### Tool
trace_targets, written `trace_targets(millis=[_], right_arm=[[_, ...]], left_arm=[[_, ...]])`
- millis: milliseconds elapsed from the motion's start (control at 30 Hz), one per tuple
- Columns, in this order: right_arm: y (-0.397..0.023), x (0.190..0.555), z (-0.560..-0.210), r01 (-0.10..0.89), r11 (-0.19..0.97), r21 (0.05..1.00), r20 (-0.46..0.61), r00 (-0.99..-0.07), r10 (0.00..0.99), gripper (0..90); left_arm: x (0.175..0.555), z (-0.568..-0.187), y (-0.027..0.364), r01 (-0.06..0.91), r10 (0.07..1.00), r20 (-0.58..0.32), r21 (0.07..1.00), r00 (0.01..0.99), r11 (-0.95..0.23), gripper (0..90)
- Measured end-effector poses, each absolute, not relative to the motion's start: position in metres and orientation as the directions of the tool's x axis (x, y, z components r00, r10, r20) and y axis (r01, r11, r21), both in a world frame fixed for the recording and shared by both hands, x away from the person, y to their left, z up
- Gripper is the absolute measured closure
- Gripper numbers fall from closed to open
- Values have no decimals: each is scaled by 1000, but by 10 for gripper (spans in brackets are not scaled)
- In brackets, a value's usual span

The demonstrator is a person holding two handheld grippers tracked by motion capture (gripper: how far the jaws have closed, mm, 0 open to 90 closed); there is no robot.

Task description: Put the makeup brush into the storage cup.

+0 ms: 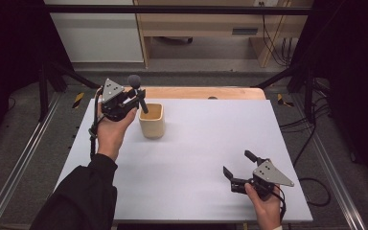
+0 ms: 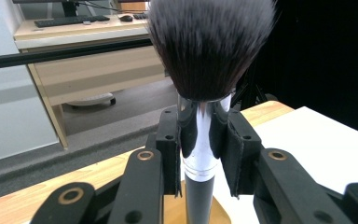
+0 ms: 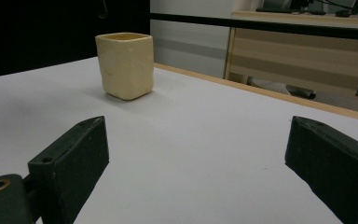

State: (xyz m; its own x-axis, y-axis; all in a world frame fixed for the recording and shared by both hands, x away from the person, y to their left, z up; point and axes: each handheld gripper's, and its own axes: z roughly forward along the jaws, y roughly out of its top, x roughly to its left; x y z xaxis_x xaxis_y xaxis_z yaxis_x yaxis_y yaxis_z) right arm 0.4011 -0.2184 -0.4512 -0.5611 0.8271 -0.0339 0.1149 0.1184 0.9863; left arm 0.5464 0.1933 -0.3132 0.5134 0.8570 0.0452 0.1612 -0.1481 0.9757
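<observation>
A makeup brush (image 1: 137, 90) with a dark bristle head, silver ferrule and black handle stands tilted over a cream square cup (image 1: 152, 120) at the table's back left. My left gripper (image 1: 133, 98) is shut on the brush. In the left gripper view the pads clamp the silver ferrule of the brush (image 2: 199, 140), bristles up, with the cup's rim (image 2: 219, 215) just below. My right gripper (image 1: 238, 165) rests open near the front right of the table, nothing between its jaws. The right gripper view looks past its wide jaws toward the cup (image 3: 125, 65).
A white board (image 1: 206, 143) covers the wooden table (image 1: 211, 92). Beyond the far edge stand a wooden desk (image 1: 211, 24) and black frame bars. Cables lie on the grey floor at the right.
</observation>
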Motion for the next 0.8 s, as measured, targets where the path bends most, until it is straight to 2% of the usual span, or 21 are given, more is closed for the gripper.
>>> trace_targets(millis=[800], right_arm=[[-216,401,-453,69,101,993,-40,-596,802,61]], left_arm=[[564,-328,190,192,862,31,970,506,-148,705]])
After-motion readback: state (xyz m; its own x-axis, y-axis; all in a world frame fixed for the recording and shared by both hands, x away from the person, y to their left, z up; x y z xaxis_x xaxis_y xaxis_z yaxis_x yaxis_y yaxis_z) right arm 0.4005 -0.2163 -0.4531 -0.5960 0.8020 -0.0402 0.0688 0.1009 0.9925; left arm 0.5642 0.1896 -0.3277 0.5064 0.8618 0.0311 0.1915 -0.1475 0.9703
